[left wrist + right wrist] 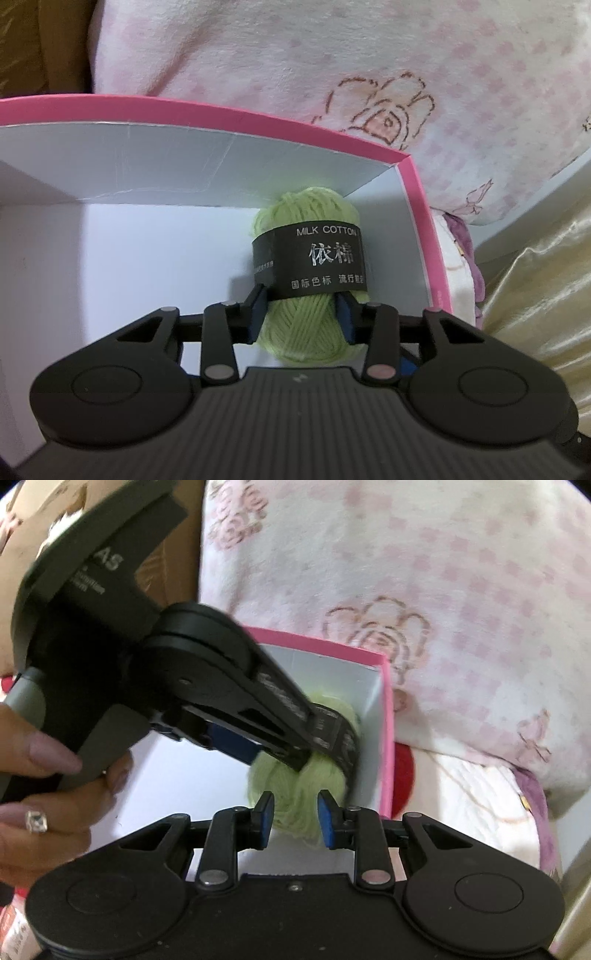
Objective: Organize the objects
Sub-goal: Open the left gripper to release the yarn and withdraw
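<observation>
— Pink-dotted blanket (pixel 332 55) with a rose print fills the background, from 10 round to 2 o'clock in both views. What sits in front of it?

— A white box (pixel 417 221) with a pink rim. At 3 o'clock of the left wrist view, just outside the box, lies some shiny gold cloth (pixel 546 295).

— And where is the ball of yarn (pixel 295 325)?

— Inside the box, on its floor, tucked into the far corner toward 1 o'clock. It is light green and lies lengthwise, its far end against the back wall and its side just beside the right wall. A black label (pixel 317 258) is wrapped around its middle.

— Does anything have hold of it?

— Yes. The left tongs (pixel 301 314) are partly closed, with both blue pads pressed into the near half of the ball, just below the label.

— And the right tongs (pixel 295 818)?

— They are drawn in to their narrowest, with only a small gap left between the pads. The near end of the ball shows through that gap at 6 o'clock of it. I cannot tell whether the pads touch the wool.

— Is the person in view?

— Only a hand (pixel 44 794), at 9 o'clock of the right wrist view. It wears a ring (pixel 36 821) and grips the handle of the left tongs, which reach down to the ball from 10 o'clock.
</observation>
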